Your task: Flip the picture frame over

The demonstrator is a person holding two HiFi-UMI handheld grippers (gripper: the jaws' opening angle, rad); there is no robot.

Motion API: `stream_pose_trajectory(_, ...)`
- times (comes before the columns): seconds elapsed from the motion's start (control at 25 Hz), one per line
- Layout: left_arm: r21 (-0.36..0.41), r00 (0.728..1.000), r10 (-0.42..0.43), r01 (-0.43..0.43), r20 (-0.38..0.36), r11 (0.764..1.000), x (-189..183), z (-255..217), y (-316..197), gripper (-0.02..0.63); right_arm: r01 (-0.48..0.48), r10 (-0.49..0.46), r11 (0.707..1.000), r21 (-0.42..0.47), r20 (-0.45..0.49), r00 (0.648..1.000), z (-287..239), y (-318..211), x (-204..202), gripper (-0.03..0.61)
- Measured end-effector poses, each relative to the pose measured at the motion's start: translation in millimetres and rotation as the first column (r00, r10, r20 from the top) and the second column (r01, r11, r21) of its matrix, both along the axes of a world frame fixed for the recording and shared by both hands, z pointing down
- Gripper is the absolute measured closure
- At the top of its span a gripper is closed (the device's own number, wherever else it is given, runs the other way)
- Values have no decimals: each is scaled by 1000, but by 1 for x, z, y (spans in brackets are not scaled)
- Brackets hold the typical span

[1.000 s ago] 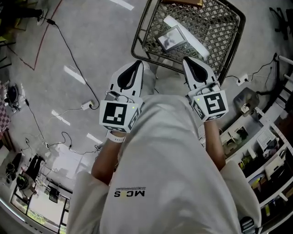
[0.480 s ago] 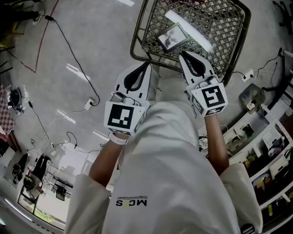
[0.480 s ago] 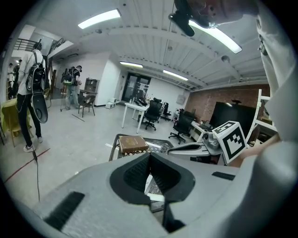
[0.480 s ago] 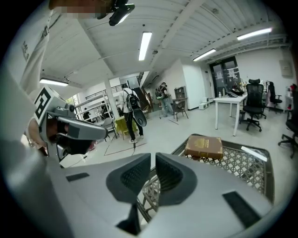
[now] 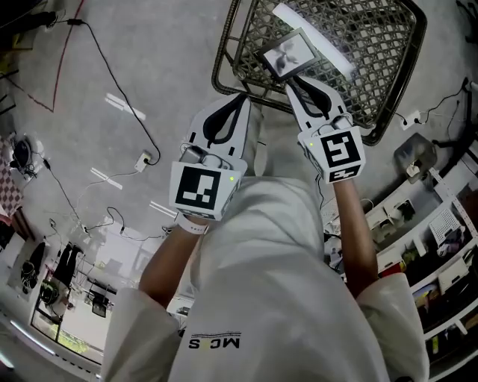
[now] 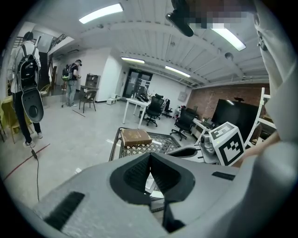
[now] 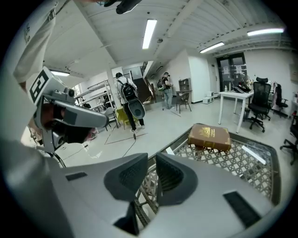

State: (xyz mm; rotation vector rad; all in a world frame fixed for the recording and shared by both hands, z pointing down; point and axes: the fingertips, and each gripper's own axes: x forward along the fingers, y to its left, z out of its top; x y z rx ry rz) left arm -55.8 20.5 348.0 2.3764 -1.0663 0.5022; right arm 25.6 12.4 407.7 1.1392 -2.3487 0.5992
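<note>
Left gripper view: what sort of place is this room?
Most likely an open-plan office or lab workspace. Black office chairs stand by a white desk, and long strip lights run across the ceiling.

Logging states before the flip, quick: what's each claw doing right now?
Left claw: closed, tips touching, empty.
Right claw: open by a narrow slit, empty.
</note>
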Motion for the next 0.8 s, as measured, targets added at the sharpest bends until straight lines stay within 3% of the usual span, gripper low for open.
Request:
stream_pose_trajectory(0.2, -38, 1000, -10, 9, -23, 999, -1, 20, -2, 589, 18, -18, 999, -27, -29, 999, 29, -3, -7, 511)
stream_pose_trajectory(0.8, -82, 1000, -27, 28, 6, 996, -15, 74, 7, 589, -22, 15, 997, -76, -91, 996, 100, 4, -20, 508)
